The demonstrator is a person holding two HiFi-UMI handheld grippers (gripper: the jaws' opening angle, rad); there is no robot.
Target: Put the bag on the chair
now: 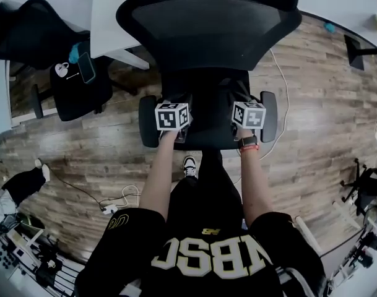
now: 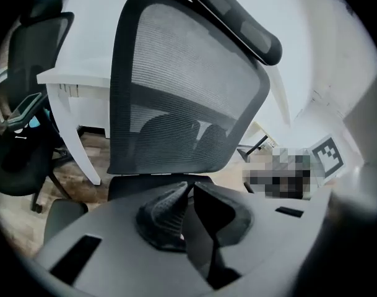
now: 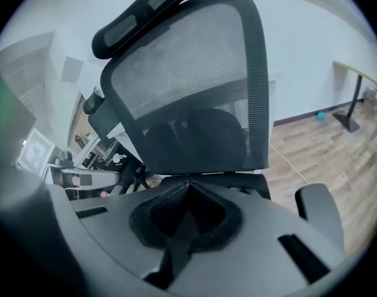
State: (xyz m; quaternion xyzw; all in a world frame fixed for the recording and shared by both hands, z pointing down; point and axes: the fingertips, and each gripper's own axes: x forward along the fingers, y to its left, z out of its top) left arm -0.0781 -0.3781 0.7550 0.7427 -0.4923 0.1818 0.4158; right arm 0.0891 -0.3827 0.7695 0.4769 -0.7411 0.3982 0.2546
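Note:
A black mesh office chair (image 1: 207, 36) stands right in front of me, its seat (image 1: 207, 129) bare. A black bag (image 1: 83, 88) with a teal tag sits apart to the left, by the white desk; it also shows at the left edge of the left gripper view, as the bag (image 2: 15, 163). My left gripper (image 1: 174, 111) and right gripper (image 1: 247, 110) hover side by side over the seat's front edge. In the left gripper view the left gripper (image 2: 188, 187) is shut on nothing. The right gripper (image 3: 187, 187) is likewise shut and empty, facing the backrest (image 3: 194, 98).
A white desk (image 1: 114, 17) stands behind and left of the chair. A second dark chair (image 1: 27, 23) is at the far left. Cables and a power strip (image 1: 111, 208) lie on the wood floor, and a black stand (image 1: 361, 51) is at the far right.

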